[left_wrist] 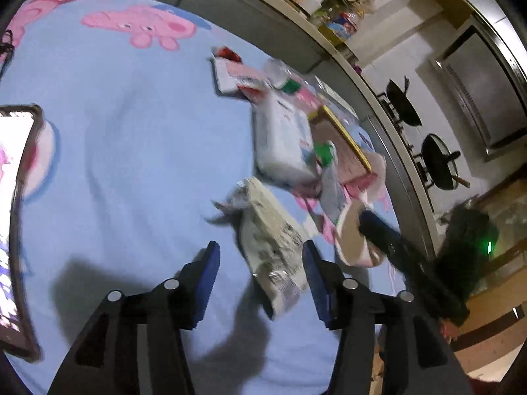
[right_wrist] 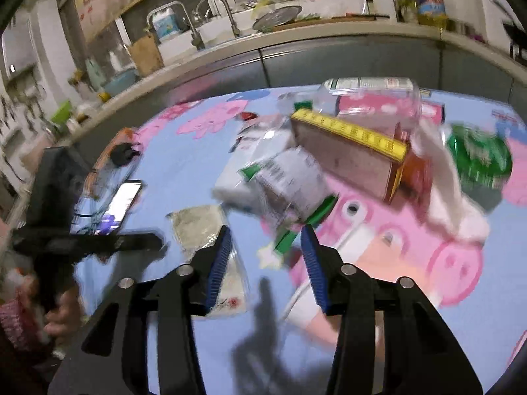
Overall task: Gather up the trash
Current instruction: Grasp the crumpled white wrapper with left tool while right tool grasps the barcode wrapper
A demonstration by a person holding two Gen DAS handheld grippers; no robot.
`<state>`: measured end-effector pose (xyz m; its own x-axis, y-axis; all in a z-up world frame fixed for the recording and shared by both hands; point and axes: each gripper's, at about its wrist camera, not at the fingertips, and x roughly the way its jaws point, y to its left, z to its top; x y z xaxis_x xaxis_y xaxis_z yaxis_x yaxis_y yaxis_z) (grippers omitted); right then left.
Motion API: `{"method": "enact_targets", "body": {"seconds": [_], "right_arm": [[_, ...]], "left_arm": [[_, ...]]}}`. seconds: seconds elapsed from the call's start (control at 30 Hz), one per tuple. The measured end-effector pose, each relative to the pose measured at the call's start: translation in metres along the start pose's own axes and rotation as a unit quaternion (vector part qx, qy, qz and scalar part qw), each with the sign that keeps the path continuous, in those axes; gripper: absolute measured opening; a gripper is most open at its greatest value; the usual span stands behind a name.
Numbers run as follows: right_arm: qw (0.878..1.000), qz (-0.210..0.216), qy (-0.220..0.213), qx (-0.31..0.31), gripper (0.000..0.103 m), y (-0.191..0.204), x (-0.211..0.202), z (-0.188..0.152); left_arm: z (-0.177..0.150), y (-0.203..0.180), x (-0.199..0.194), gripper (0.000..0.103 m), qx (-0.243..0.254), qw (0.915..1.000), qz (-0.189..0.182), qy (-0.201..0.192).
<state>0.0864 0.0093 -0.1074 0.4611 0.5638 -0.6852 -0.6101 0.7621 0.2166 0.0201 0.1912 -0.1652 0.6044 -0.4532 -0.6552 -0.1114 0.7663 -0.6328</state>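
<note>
Trash lies on a light blue cartoon-pig tablecloth (left_wrist: 131, 164). In the left wrist view my left gripper (left_wrist: 262, 256) is open above the cloth, with a crinkled grey-white printed wrapper (left_wrist: 273, 247) between and just past its fingers. Beyond it lie a white plastic pack (left_wrist: 283, 141), a yellow-edged box (left_wrist: 342, 144) and a white rag (left_wrist: 355, 230). My right gripper, seen as a dark body (left_wrist: 388, 240), reaches in from the right. In the right wrist view my right gripper (right_wrist: 265, 240) is open above a green-and-white packet (right_wrist: 293, 191). The yellow-edged box (right_wrist: 355, 151), a green bag (right_wrist: 477, 158) and a clear jar (right_wrist: 372, 95) lie further off.
A lit phone (right_wrist: 122, 204) lies at the cloth's left, also in the left wrist view (left_wrist: 13, 214). The left gripper's body (right_wrist: 66, 197) is at far left. A kitchen counter (right_wrist: 230, 56) with sink and bottles runs behind the table. Two black pans (left_wrist: 438, 164) sit on a stove.
</note>
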Motion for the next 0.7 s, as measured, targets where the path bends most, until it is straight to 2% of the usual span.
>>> {"method": "enact_targets", "body": {"seconds": [0.03, 0.07, 0.13, 0.27, 0.3, 0.33, 0.37, 0.4, 0.43, 0.47, 0.53, 0.7], "right_arm": [[1.000, -0.013, 0.001, -0.009, 0.064, 0.001, 0.005, 0.005], [0.999, -0.026, 0.003, -0.019, 0.071, 0.002, 0.012, 0.011], [0.998, -0.045, 0.010, -0.032, 0.078, 0.005, 0.025, 0.019], [0.995, -0.077, 0.044, -0.048, 0.079, 0.008, 0.051, 0.030], [0.993, -0.088, 0.050, -0.055, 0.079, 0.009, 0.057, 0.031], [0.993, -0.090, 0.052, -0.057, 0.077, 0.008, 0.061, 0.030], [0.993, -0.088, 0.055, -0.058, 0.058, 0.007, 0.064, 0.030], [0.993, -0.080, 0.058, -0.059, 0.045, 0.006, 0.065, 0.029], [0.994, -0.076, 0.057, -0.059, 0.027, 0.007, 0.065, 0.027], [0.994, -0.071, 0.049, -0.060, 0.016, 0.008, 0.059, 0.025], [0.996, -0.061, 0.029, -0.062, 0.005, 0.011, 0.045, 0.023], [0.998, -0.041, -0.023, -0.041, 0.004, 0.008, 0.001, 0.017]], "left_arm": [[-0.001, -0.003, 0.003, 0.062, 0.003, 1.0000, 0.002, 0.002], [-0.001, -0.006, 0.007, 0.076, 0.006, 0.9999, 0.012, 0.003], [0.000, -0.011, 0.012, 0.079, 0.011, 0.9996, 0.024, -0.004], [0.009, -0.016, 0.019, 0.077, 0.016, 0.9991, 0.037, -0.014], [0.011, -0.016, 0.020, 0.072, 0.017, 0.9989, 0.041, -0.017], [0.014, -0.017, 0.023, 0.060, 0.019, 0.9984, 0.050, -0.018], [0.016, -0.017, 0.025, 0.037, 0.021, 0.9980, 0.056, -0.019], [0.017, -0.016, 0.029, 0.021, 0.021, 0.9983, 0.054, -0.011], [0.018, -0.012, 0.034, 0.021, 0.009, 0.9990, 0.045, 0.001], [0.017, -0.009, 0.031, 0.020, -0.003, 0.9994, 0.035, -0.003], [0.017, -0.011, 0.024, 0.018, 0.001, 0.9996, 0.028, -0.007], [0.011, -0.027, -0.008, 0.018, 0.030, 0.9991, 0.000, -0.030]]}}
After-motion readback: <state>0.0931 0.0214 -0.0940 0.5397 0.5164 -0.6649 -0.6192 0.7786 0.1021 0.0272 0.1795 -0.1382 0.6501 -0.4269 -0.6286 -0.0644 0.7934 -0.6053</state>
